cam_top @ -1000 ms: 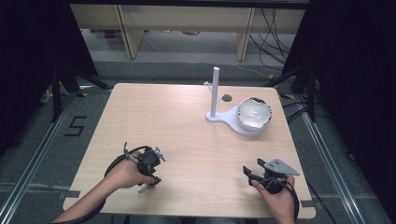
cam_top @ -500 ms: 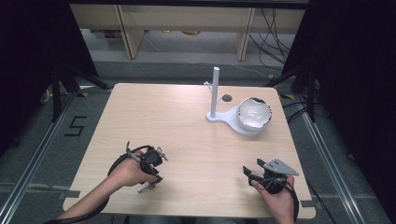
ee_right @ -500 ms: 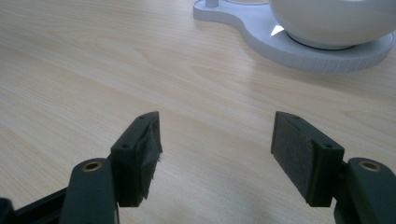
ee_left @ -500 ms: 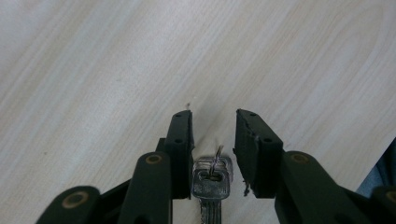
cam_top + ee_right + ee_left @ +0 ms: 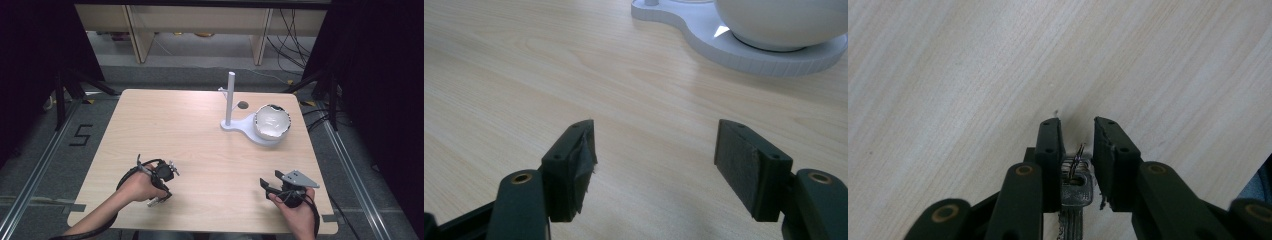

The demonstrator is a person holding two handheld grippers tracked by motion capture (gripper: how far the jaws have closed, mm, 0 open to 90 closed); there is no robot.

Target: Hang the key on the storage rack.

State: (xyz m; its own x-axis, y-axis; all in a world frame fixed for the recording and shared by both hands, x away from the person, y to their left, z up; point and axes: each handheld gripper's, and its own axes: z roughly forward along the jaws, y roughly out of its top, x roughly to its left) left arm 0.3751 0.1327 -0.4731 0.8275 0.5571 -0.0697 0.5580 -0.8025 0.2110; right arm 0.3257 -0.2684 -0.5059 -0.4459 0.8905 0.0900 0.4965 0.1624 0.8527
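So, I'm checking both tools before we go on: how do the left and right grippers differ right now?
The left gripper has its jaws nearly together around a silver key; the right gripper has its jaws wide apart and empty. Both have black jaws over the wooden table.

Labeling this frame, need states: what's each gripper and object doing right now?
Left gripper: fingers part-closed around a key, contact unclear.
Right gripper: wide open, holding nothing.
Key: between the left fingers, on the table.
Bowl: on the white stand, tilted.
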